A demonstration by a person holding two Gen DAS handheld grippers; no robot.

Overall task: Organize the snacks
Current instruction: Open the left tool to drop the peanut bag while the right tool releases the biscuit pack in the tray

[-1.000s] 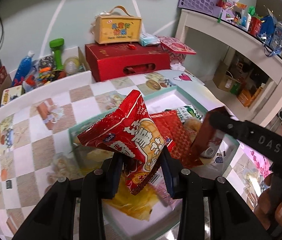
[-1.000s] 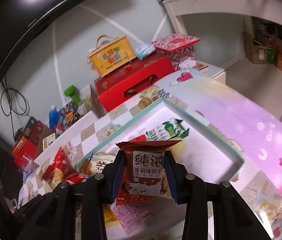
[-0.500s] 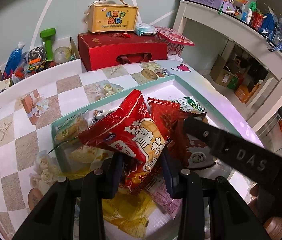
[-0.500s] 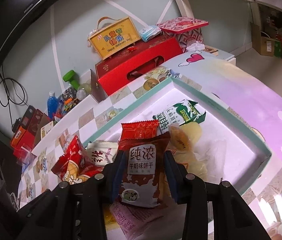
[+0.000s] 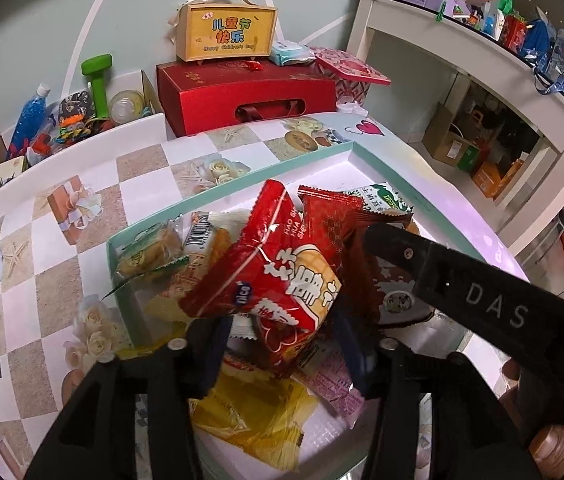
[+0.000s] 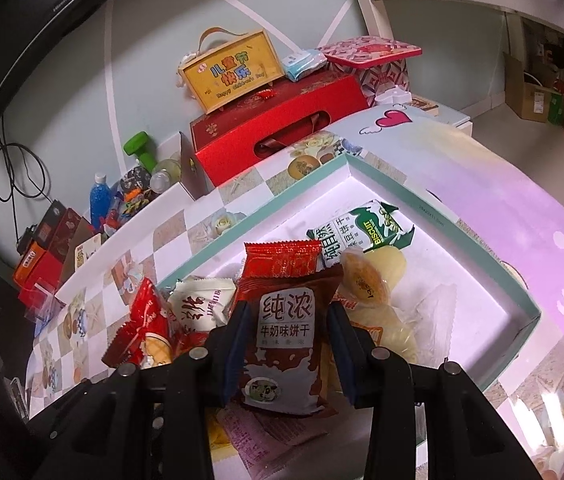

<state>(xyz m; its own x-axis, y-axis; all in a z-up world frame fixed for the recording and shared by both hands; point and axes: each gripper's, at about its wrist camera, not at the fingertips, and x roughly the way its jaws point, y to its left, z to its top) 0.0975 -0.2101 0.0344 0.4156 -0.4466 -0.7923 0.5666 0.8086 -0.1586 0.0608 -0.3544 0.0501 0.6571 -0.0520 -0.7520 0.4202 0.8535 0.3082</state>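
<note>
The left claw (image 5: 282, 344), jaws just opened, straddles a shiny red crinkled snack bag (image 5: 278, 276) above the teal-rimmed white cardboard tray (image 6: 442, 196) on the counter. The right claw (image 6: 288, 348) clamps a brown-and-white milk biscuit packet (image 6: 284, 344) over the tray.

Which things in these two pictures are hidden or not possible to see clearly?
- Left wrist view: the red snack bag covers the packets beneath it; whether the left gripper presses it is unclear.
- Left wrist view: shelf items are too small.
- Right wrist view: the brown biscuit packet hides the tray floor behind.
</note>
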